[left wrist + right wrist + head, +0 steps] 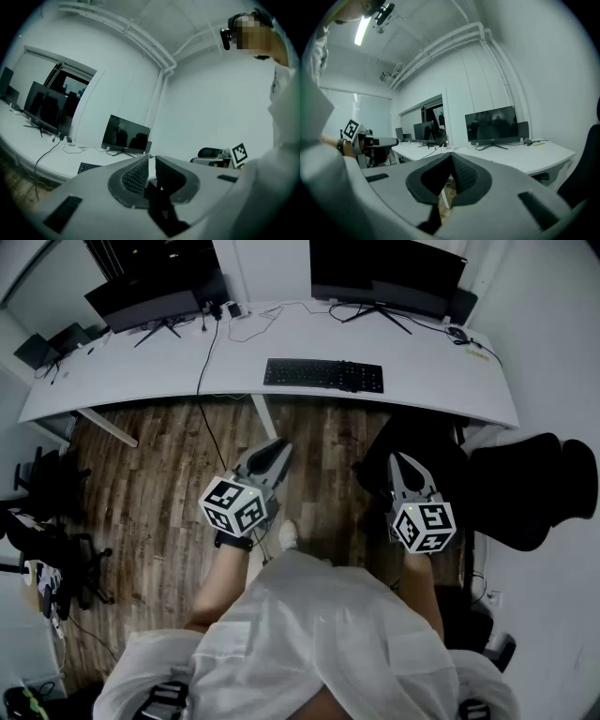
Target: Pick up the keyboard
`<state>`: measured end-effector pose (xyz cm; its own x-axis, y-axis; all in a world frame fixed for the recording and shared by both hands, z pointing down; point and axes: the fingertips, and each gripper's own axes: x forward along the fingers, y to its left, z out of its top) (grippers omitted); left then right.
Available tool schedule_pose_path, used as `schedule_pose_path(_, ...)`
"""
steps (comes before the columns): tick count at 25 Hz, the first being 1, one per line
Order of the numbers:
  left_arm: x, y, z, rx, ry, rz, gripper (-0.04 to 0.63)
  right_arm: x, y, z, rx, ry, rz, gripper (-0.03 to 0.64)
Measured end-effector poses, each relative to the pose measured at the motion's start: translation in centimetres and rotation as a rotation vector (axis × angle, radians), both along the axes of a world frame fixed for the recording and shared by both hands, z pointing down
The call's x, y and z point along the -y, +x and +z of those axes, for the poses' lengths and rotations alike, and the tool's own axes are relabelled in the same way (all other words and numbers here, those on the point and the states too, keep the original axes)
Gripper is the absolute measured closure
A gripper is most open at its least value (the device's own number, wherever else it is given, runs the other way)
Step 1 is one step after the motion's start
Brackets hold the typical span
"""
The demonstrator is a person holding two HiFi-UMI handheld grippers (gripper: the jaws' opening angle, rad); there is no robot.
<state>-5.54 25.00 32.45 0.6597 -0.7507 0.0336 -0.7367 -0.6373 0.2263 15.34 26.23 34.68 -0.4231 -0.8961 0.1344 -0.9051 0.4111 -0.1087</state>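
Both pairs of jaws are pressed together with nothing between them. The left gripper point(150, 159) shows its two ribbed pads meeting at the tips, and the right gripper point(451, 154) shows the same, its pads closed into a point. Neither touches anything.

From the head view, the two grippers are held side by side over the wooden floor point(159, 474), short of the desk point(122, 371), with their tips aimed toward it. Behind each one sits its marker cube, and behind those are the person's forearms and a white garment point(309, 634).

The keyboard point(323, 375) lies flat on the desk near its front edge, well apart from both grippers. It sits in front of the right-hand monitor point(386, 277), between the lines the two grippers point along. A second monitor point(150, 301) stands farther left on the same desk, and a dark cable point(202, 362) runs from the desk's back edge down over the front to the floor. A black chair point(525, 493) stands to the right of the right gripper, beside the end of the desk.
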Motion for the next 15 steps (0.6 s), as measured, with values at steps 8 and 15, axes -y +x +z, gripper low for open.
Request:
schedule_pose_path(8,-0.3,0.9,0.0,-0.001,-0.007,0.008,0.551,-0.6,1.0,-0.1,-0.001,0.001,0.007,0.617)
schedule_pose_path(15,-0.3,1.6,0.2,0.001,-0.015,0.02,0.551,-0.8,1.6,0.0,0.005,0.001,0.007,0.617)
